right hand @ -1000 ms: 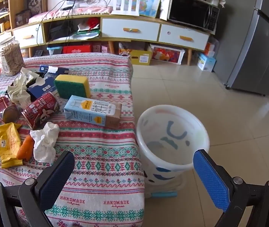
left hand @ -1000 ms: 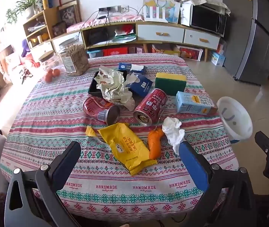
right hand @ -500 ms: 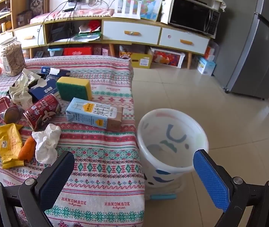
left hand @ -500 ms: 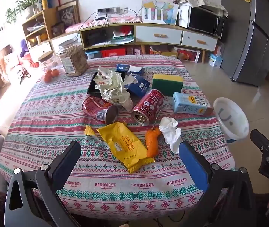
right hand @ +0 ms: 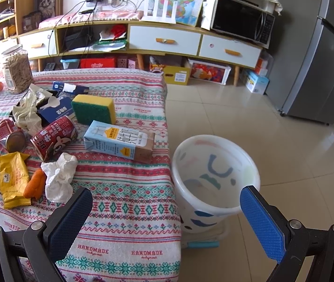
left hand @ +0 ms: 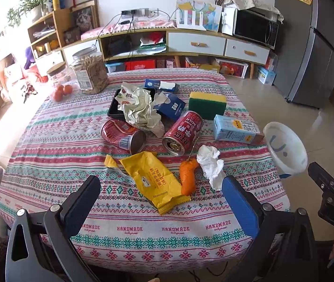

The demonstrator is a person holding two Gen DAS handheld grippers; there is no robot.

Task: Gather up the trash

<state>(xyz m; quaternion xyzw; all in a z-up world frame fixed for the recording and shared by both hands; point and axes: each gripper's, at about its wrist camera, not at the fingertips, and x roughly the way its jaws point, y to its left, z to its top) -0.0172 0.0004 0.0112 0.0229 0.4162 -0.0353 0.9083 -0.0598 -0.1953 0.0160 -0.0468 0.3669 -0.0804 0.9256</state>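
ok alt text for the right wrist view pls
An open right gripper hangs above the gap between a table's patterned cloth and an empty white bin on the floor. On the cloth lie a milk carton, sponge, red can and crumpled tissue.

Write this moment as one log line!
left tool: open, empty | right tool: open, empty | trash on table | bin: empty

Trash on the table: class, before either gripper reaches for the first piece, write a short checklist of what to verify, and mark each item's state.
1. Left gripper open, empty: ok.
2. Right gripper open, empty: ok.
3. Bin upright beside the table, mouth clear: ok.
4. Yellow wrapper and crumpled tissue nearest the left gripper, unobstructed: ok.
5. Cans empty of liquid: cannot tell.
6. Milk carton close to the table edge, stable: ok.
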